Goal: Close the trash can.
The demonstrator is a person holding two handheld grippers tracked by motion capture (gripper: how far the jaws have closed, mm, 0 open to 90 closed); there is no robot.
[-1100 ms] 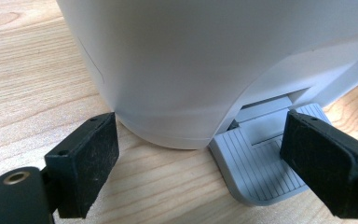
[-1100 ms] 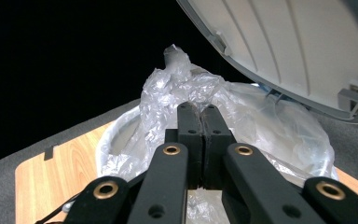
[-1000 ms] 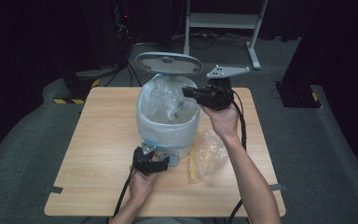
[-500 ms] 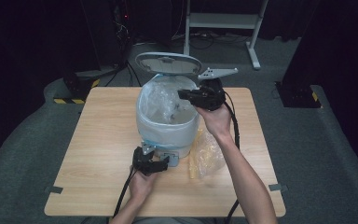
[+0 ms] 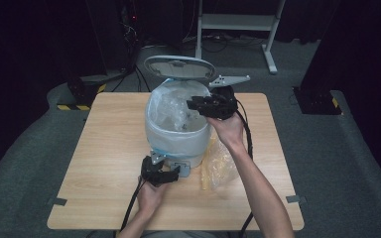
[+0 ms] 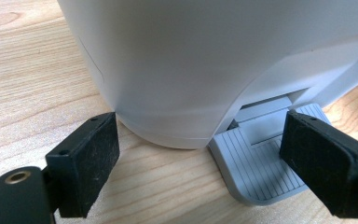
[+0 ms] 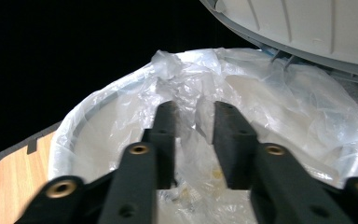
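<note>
A pale grey pedal bin (image 5: 176, 136) stands mid-table with its lid (image 5: 178, 67) raised and a clear plastic liner (image 7: 279, 107) folded over the rim. My right gripper (image 5: 191, 105) hovers over the bin's mouth, pointing in. Its jaws have just been opening and stand a little apart (image 7: 193, 121). Crumpled liner film shows in the gap, and the pads do not press on it. My left gripper (image 5: 172, 172) lies low at the bin's foot, open wide (image 6: 200, 158), one jaw beside the base and the other over the ribbed pedal (image 6: 256, 172).
A clear bag with yellowish contents (image 5: 219, 161) lies on the wooden table (image 5: 104, 148) just right of the bin, under my right forearm. Cables trail from both grippers to the near edge. A white metal stand (image 5: 238, 22) is on the floor behind.
My right gripper has shifted slightly left and down over the bin's opening. The left hand has stayed at the pedal.
</note>
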